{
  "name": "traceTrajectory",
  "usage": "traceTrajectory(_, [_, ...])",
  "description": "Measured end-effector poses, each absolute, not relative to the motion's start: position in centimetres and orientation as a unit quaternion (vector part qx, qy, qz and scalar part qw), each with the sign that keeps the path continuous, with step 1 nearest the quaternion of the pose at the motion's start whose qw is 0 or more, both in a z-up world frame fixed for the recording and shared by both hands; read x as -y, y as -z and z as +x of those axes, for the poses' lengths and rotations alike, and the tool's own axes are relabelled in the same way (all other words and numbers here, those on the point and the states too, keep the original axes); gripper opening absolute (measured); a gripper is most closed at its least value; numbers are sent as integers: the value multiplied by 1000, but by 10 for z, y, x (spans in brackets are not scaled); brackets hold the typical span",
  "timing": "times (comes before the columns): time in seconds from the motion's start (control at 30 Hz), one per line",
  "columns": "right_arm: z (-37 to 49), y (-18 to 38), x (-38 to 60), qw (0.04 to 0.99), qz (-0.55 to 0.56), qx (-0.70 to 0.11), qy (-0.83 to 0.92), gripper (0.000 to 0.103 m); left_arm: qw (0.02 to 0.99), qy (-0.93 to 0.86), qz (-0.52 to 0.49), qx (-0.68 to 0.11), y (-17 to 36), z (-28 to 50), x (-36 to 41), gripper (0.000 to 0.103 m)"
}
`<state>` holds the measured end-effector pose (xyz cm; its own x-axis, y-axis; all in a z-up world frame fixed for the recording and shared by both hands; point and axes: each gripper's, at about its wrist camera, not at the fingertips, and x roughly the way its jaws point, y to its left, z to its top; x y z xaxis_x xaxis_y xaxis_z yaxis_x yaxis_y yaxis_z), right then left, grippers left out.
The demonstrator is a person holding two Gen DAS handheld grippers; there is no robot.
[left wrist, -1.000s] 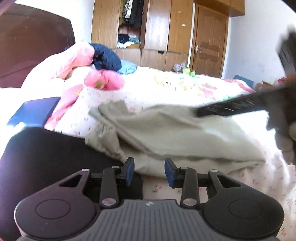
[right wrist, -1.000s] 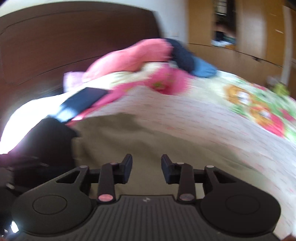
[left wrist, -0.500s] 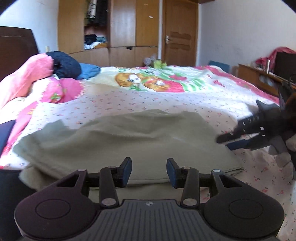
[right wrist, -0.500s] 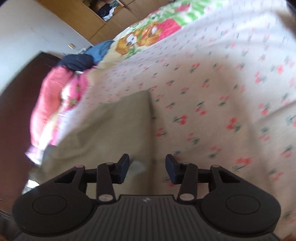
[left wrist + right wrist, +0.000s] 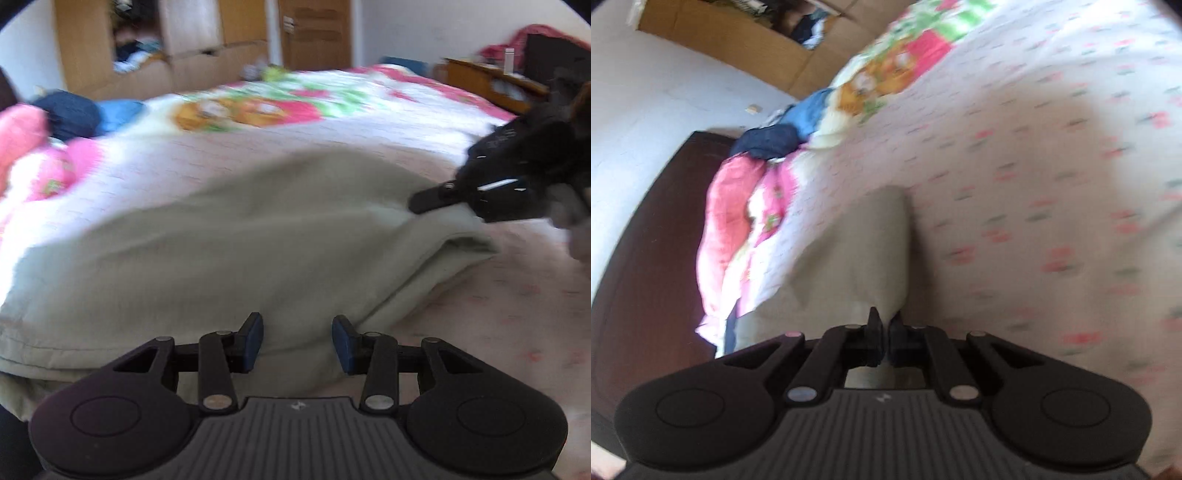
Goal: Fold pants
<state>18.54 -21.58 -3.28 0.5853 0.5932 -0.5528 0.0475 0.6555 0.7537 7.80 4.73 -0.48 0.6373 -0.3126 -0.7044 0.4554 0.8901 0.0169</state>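
Pale grey-green pants [image 5: 229, 243] lie folded in layers on the flowered bedsheet. My left gripper [image 5: 297, 339] is open, its blue-padded fingers just over the near edge of the pants, holding nothing. My right gripper [image 5: 885, 334] is shut on the right end of the pants [image 5: 864, 254]. It also shows in the left wrist view [image 5: 436, 197], pinching the cloth's right corner.
The bed [image 5: 480, 314] has a white sheet with small flowers. Pink bedding [image 5: 33, 155] and dark blue clothes [image 5: 70, 114] are piled at the headboard end. A wooden wardrobe [image 5: 221, 44], a door and a side table [image 5: 491, 81] stand beyond.
My right gripper has closed on the right end of the pants. My left gripper has moved closer to the pants' near edge and stays open.
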Motion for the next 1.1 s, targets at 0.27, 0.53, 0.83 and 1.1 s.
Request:
traceTrajectory(0.27, [156,11,280,858,257,-440,-63,4,873,312,115,-358,1,46,29,54])
traceTrajectory(0.53, [185,-45,222,898,166,-375,-161,11,919,215,109,-310,-24,70,-29,55])
traceTrajectory(0.83, [262,5,126,879,-85,-439,-166,9,932,108,54,-341,16,97,-98,60])
traceTrajectory(1.1, [246,-28,128,897,3,-392,-204,20,946,95,18,-309,4,84,-119,60])
